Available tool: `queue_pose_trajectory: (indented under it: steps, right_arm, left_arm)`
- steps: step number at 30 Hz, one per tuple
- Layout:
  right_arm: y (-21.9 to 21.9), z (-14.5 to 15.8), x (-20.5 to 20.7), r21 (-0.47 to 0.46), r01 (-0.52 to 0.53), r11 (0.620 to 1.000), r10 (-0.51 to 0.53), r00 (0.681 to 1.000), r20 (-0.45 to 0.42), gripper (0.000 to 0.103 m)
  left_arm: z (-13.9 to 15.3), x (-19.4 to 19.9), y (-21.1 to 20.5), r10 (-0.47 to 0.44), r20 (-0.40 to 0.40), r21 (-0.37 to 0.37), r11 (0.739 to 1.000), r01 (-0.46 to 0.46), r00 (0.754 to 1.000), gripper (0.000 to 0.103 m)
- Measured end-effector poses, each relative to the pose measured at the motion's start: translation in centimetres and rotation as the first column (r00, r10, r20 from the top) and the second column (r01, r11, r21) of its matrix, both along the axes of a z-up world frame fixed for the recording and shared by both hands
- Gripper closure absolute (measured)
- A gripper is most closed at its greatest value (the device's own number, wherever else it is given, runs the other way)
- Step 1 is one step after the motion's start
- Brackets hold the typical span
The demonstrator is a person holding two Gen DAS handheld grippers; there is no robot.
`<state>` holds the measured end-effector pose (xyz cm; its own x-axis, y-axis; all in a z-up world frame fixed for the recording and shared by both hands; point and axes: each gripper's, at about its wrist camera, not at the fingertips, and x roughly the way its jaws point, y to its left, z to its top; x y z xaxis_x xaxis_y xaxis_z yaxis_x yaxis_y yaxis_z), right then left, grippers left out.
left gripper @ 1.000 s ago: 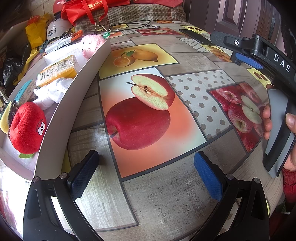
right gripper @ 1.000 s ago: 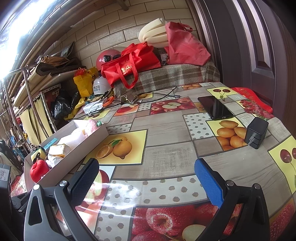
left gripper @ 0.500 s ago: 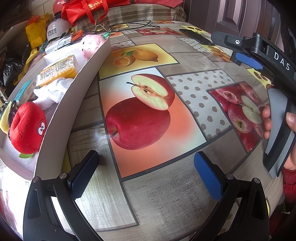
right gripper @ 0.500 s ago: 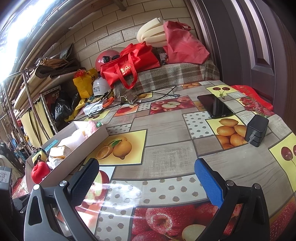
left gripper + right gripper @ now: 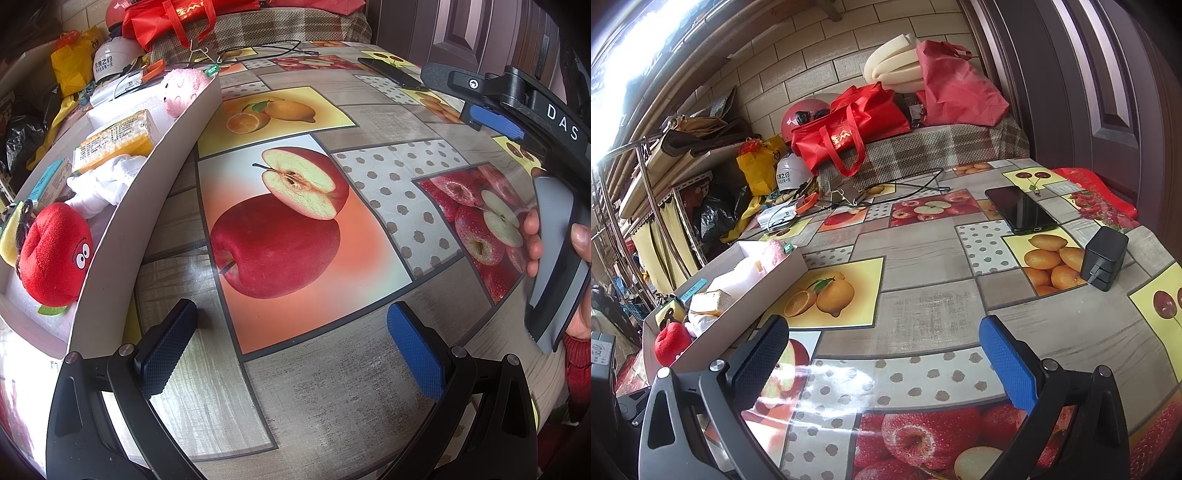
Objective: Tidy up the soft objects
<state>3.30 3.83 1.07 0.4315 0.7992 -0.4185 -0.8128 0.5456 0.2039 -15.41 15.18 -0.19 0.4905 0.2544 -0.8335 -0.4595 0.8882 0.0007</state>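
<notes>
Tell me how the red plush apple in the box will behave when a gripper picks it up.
The red plush apple looks fuzzy and stuffed, so it will probably squash between the pads rather than resist. It is likely light for its bulk. Its round shape may let it roll once set down, though the white box wall beside it should stop that.

In the left wrist view, we see the right gripper (image 5: 491, 122) only in part, because the right edge cuts off its body. The hand (image 5: 554, 247) on its handle shows only some fingers. The box (image 5: 122, 236) wall hides the lower side of the red plush toy (image 5: 55, 254) and of the white cloth (image 5: 103, 184). We cannot read the small print on the yellow packet (image 5: 114, 142). In the right wrist view, the pink plush (image 5: 772, 252) is too small to tell its shape.
</notes>
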Motion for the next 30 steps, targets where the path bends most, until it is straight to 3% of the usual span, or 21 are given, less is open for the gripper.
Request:
queue_pose_trajectory:
  steps: [20, 25, 28, 30]
  right_arm:
    - [-0.1, 0.1, -0.2, 0.016, 0.003, 1.0, -0.003, 1.0, 0.005, 0.0]
    - [-1.7, 1.1, -0.9, 0.117, 0.0, 0.993, -0.007, 0.998, 0.063, 0.0]
    - [-3.8, 2.6, -1.9, 0.221, 0.007, 0.975, -0.044, 0.986, 0.161, 0.0]
    - [-5.2, 3.2, -2.3, 0.265, 0.023, 0.964, -0.078, 0.977, 0.199, 0.0]
  left_arm:
    - [-0.1, 0.1, 0.0, 0.007, 0.0, 0.001, 1.0, -0.007, 1.0, 0.0]
    - [0.0, 0.4, 0.2, 0.023, 0.005, 0.0, 1.0, -0.023, 1.0, 0.0]
    - [0.8, 0.1, 0.7, 0.057, 0.069, -0.022, 0.998, -0.055, 0.996, 0.0]
    - [1.6, 0.3, 0.9, 0.093, 0.112, 0.024, 0.995, -0.096, 0.989, 0.0]
